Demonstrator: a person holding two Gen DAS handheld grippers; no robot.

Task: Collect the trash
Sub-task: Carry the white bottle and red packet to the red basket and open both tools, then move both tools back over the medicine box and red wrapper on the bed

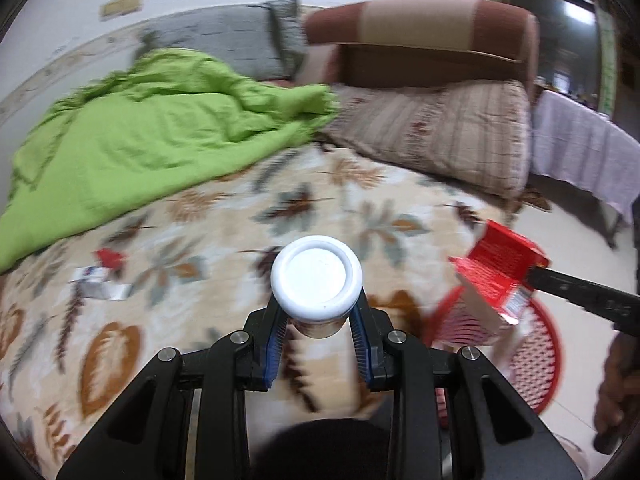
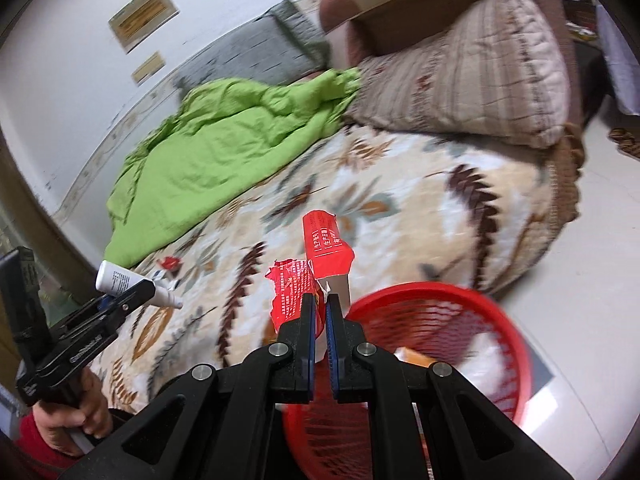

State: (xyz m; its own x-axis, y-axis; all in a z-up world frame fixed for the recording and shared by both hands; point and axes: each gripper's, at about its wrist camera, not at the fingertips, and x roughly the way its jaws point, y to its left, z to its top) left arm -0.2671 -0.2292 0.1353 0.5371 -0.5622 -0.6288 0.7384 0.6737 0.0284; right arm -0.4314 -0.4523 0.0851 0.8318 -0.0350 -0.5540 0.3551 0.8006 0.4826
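Note:
My left gripper (image 1: 317, 307) is shut on a small white bottle (image 1: 317, 278), its round base facing the camera, held above the patterned bedspread. The same white bottle (image 2: 120, 280) shows at the left of the right wrist view, in the left gripper (image 2: 138, 294). A torn red carton (image 2: 316, 268) is pinched by its flap in my right gripper (image 2: 319, 299), which is shut on it. In the left wrist view the red carton (image 1: 496, 268) hangs over a red mesh basket (image 1: 532, 356) on the floor. In the right wrist view the red mesh basket (image 2: 480, 312) stands just right of the gripper.
Small scraps of red and white wrapper (image 1: 100, 276) lie on the bedspread, also seen as scraps (image 2: 168, 266). A green blanket (image 1: 152, 136), a striped pillow (image 1: 440, 132) and a grey pillow (image 1: 224, 44) lie further up the bed. A person's hand (image 2: 76, 412) grips the left tool's handle.

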